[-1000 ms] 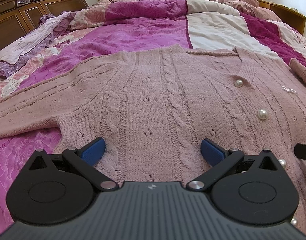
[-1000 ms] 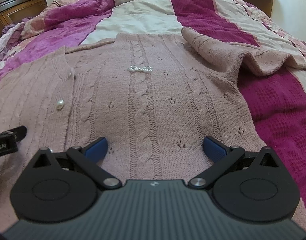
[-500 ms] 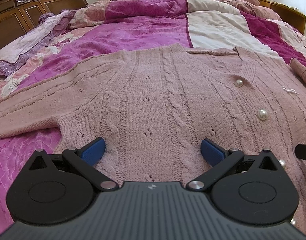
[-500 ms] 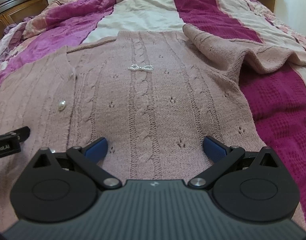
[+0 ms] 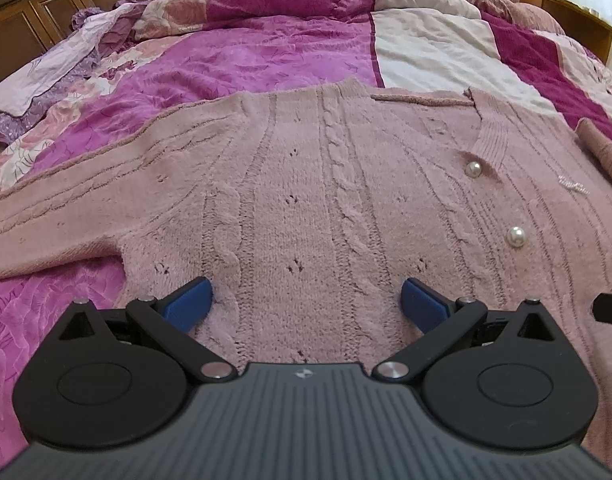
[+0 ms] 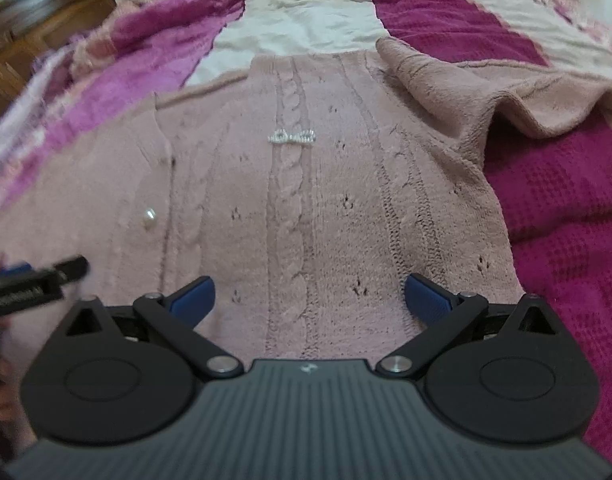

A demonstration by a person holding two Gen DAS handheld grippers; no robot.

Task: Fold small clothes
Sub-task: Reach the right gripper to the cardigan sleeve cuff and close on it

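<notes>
A dusty-pink cable-knit cardigan point(image 5: 306, 200) with pearl buttons point(image 5: 516, 236) lies flat, front up, on the bed. It also fills the right wrist view point(image 6: 306, 208), where a small silver bow brooch point(image 6: 292, 136) sits on its chest. Its left sleeve point(image 5: 46, 220) stretches out to the left; its right sleeve point(image 6: 485, 80) lies rumpled to the right. My left gripper point(image 5: 306, 304) is open and empty, low over the hem on the left half. My right gripper point(image 6: 309, 298) is open and empty, low over the hem on the right half.
The bed is covered by a patchwork quilt point(image 5: 266, 52) in magenta, pink and cream, with dark magenta waffle fabric point(image 6: 565, 208) at the right. A dark wooden headboard point(image 5: 34, 0) stands at the far left. The left gripper's body point(image 6: 30, 284) shows at the right view's left edge.
Both grippers have tilted and dropped closer to the cardigan's lower part. The right wrist view is blurred by motion. Both stay open.
</notes>
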